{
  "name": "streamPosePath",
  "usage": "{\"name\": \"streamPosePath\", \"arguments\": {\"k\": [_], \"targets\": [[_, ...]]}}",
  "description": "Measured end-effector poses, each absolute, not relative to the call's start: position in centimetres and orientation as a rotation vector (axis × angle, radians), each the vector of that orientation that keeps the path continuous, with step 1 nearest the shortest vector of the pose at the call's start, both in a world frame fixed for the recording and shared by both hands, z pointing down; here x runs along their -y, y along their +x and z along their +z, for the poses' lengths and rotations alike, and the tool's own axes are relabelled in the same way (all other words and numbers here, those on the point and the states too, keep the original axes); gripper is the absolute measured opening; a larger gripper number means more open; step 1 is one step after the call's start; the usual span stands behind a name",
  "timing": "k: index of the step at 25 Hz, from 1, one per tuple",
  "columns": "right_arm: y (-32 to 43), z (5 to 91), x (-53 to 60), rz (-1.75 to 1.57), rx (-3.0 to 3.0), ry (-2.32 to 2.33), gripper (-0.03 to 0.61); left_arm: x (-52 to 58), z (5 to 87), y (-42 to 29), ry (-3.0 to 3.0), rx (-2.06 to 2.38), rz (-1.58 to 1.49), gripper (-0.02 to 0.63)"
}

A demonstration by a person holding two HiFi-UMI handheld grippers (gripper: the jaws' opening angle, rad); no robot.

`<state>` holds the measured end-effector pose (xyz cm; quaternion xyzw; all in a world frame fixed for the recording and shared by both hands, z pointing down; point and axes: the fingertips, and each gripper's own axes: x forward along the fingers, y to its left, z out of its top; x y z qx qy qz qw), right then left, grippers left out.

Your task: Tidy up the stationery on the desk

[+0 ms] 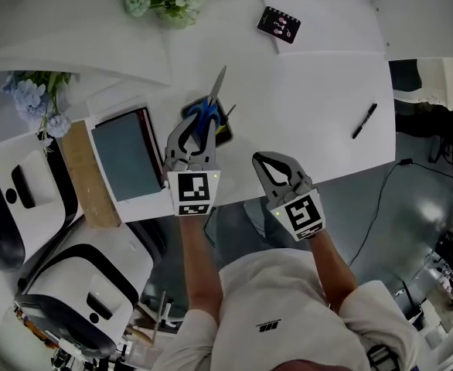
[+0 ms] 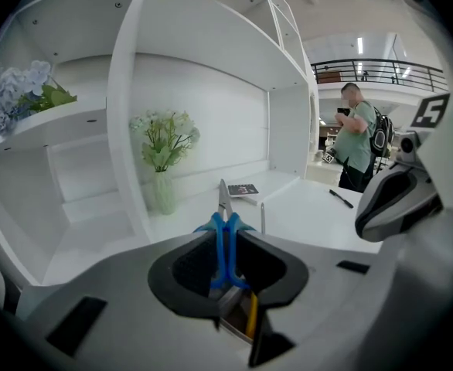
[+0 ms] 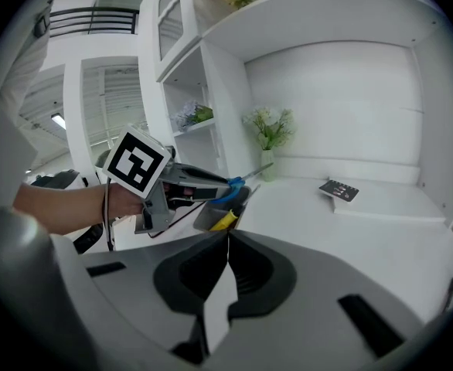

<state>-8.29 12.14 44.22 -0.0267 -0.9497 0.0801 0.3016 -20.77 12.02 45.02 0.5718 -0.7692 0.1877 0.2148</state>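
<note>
Your left gripper (image 1: 189, 130) points forward, jaws clamped on the blue handles of the scissors (image 2: 220, 242); your right gripper (image 1: 263, 161) sits just beside it, jaws pressed together on nothing; both forearms (image 1: 198, 261) reach forward, bare.

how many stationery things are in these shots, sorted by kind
blue scissors: 1
black pen: 1
pen holder: 1
yellow item in the holder, kind unclear: 1
grey-blue book: 1
small black booklet: 1
Total: 6
</note>
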Motion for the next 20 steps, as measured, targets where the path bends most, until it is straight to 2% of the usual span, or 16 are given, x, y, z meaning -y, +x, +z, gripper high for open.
{"name": "streamPosePath", "arguments": {"k": [20], "targets": [[-9.6, 44.1, -12.4, 0.187, 2.522, -0.117, -0.005, -12.6, 47.2, -20.5, 1.521, 2.068, 0.425, 0.000]]}}
